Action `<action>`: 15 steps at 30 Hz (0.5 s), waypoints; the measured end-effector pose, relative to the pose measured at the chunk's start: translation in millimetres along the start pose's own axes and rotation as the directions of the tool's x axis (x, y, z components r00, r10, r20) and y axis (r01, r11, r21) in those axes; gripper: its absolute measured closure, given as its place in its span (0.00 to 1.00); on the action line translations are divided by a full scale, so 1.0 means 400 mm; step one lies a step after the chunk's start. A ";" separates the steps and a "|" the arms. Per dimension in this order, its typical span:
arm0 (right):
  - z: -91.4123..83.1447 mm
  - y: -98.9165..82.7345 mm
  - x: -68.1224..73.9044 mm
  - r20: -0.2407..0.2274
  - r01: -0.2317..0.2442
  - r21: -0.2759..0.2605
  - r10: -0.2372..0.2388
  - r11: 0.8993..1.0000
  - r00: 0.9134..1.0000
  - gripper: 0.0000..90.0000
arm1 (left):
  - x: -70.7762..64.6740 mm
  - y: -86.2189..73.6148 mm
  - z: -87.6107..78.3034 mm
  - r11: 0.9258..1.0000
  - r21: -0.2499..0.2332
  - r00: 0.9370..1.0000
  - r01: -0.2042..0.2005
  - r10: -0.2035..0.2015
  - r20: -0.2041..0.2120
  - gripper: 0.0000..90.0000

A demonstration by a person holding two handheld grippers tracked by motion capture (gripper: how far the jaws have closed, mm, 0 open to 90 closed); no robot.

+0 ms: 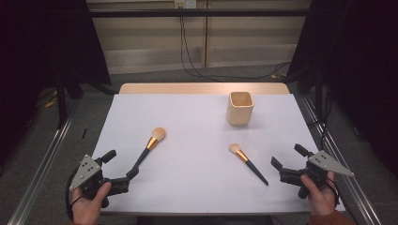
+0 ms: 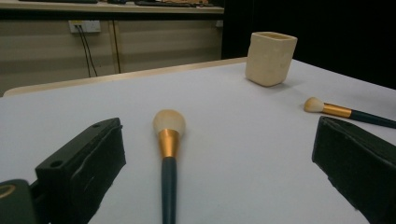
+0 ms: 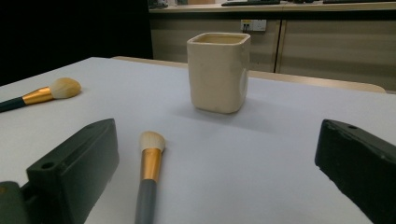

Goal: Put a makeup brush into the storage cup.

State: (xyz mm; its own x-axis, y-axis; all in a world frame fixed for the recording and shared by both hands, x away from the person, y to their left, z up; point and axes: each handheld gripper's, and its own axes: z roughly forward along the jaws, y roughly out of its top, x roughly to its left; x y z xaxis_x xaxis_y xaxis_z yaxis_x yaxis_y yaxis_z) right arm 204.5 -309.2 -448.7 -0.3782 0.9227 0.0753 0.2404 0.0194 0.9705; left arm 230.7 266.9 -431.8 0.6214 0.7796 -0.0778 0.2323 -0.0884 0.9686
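High view, brushes [image 1: 149,149] mid-table, grippers [image 1: 121,168] near edge

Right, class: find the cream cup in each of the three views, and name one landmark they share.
High view: the cup stands upper right of centre on the table, beyond the small brush.
Left gripper view: cup at upper right, far across the table.
Right gripper view: cup at top centre, straight ahead.
Shared landmark: the small brush, lying short of the cup.
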 end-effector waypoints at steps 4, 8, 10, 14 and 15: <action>-0.001 -0.001 0.000 -0.009 -0.005 0.002 0.005 1.000 1.000 0.00 | 0.002 0.002 0.001 1.000 -0.003 1.000 0.013 -0.013 -0.007 0.03; 0.000 -0.003 -0.002 -0.016 -0.011 0.009 0.011 1.000 1.000 0.00 | 0.005 0.002 0.003 1.000 -0.001 1.000 0.014 -0.014 -0.011 0.03; 0.001 -0.003 -0.002 -0.017 -0.010 0.010 0.010 1.000 1.000 0.00 | 0.005 0.001 0.004 1.000 0.003 1.000 0.015 -0.015 -0.006 0.03; 0.008 -0.003 0.001 -0.031 -0.002 0.020 0.003 1.000 1.000 0.00 | 0.005 0.002 0.007 1.000 0.026 1.000 -0.017 0.017 -0.004 0.03; 0.011 -0.003 0.002 -0.032 0.000 0.022 0.001 1.000 0.999 0.00 | 0.009 0.001 0.007 1.000 0.013 1.000 0.006 -0.006 0.002 0.03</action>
State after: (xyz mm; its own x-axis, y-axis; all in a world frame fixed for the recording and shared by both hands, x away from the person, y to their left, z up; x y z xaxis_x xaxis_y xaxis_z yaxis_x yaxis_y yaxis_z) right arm 207.7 -306.7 -450.9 -0.4064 0.9099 0.0830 0.2596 0.0279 0.9653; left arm 235.1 268.0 -432.1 0.6211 0.7792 -0.0843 0.2457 -0.0913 0.9650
